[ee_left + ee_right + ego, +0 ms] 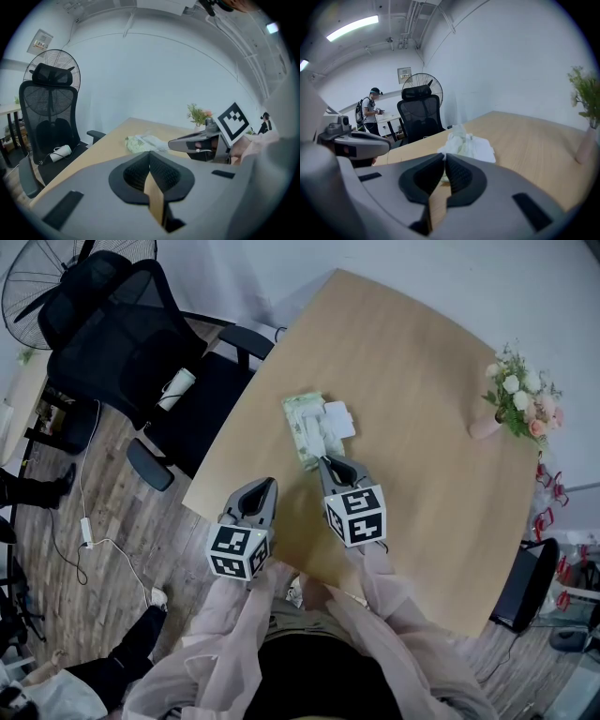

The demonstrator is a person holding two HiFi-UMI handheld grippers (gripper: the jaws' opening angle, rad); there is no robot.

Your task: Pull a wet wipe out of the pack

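Note:
The green-and-white wet wipe pack [302,430] lies on the wooden table [422,381], its white lid flap [339,418] folded open to the right. My right gripper [323,461] sits at the pack's near end. Its jaws are shut, and a pale strip of wet wipe [317,442] runs from the pack's opening to the tips. In the right gripper view the pack [466,144] lies just past the right gripper [444,159]. My left gripper [268,484] hovers over the table's near left edge, shut and empty, apart from the pack [140,143]. In its own view the left gripper [150,157] sees the right gripper [197,140] at the right.
A small vase of flowers [516,401] stands at the table's far right edge. A black office chair [141,343] and a standing fan [37,277] are on the floor to the left. A person [372,112] stands far back in the room.

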